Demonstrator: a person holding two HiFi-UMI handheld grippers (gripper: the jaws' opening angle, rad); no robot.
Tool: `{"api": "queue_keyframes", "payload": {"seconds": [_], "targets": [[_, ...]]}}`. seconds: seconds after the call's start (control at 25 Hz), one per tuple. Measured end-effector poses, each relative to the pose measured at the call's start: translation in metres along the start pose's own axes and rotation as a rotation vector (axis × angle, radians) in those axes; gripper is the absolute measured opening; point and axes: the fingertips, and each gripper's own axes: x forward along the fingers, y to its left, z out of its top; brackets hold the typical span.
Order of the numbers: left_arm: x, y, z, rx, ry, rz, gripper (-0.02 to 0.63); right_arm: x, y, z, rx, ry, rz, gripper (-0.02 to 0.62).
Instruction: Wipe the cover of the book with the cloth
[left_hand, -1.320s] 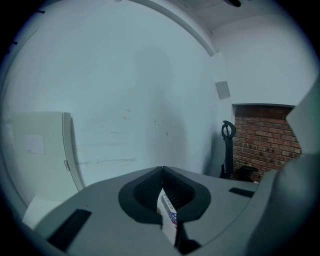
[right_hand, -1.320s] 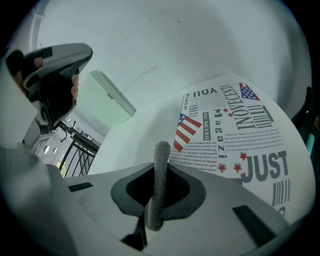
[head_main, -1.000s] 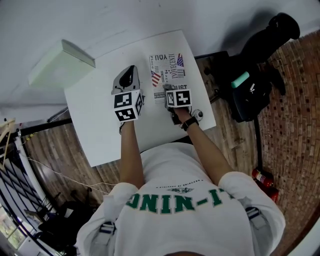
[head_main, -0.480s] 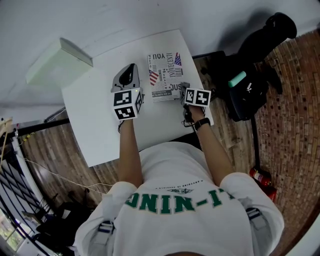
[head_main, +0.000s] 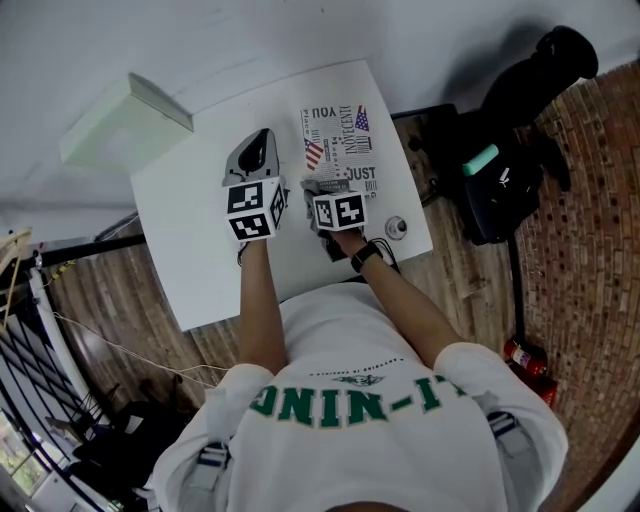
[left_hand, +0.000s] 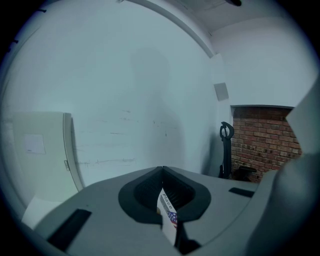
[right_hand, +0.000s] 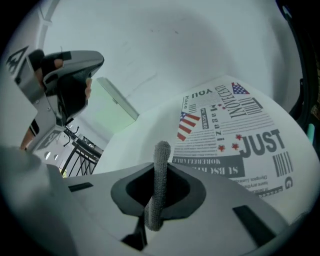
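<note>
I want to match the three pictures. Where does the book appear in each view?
Head view: the book lies upper centre, on the far right part of the white table.
Left gripper view: only a strip of its cover shows, clamped between the jaws, bottom centre.
Right gripper view: it fills the right half, beyond the cloth in the jaws.
Shared landmark: the striped flag print.

Light: soft and even — the white table is the brightest thing.
Shadow: faint grey patch on the wall behind the table.
Edges: both gripper views bulge — corners go black.
Focus: book print on the table is sharp.
</note>
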Motion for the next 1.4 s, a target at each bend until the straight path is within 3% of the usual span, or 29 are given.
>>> {"api": "queue_keyframes", "payload": {"seconds": [0.24, 0.64, 0.96, 1.08, 1.4], "targets": [[-0.002, 0.006, -0.003, 0.005, 0.007, 0.006, 0.012, -0.008, -0.023, -0.001, 0.018, -0.038, -0.036, 0.032], [0.001, -0.014, -0.002, 0.022, 0.000, -0.046, 0.012, -0.085, -0.145, 0.007, 0.136, -0.177, -0.235, 0.032], [-0.004, -0.019, 0.004, 0.015, -0.014, -0.066, 0.012, -0.101, -0.158, 0.012, 0.299, -0.251, -0.244, 0.032], [-0.010, -0.014, 0.008, 0.010, -0.020, -0.055, 0.012, -0.108, -0.135, 0.039, 0.229, -0.297, -0.225, 0.032], [-0.030, -0.008, 0.039, 0.016, -0.070, -0.021, 0.012, -0.156, -0.052, 0.135, -0.152, -0.495, -0.259, 0.032]]}}
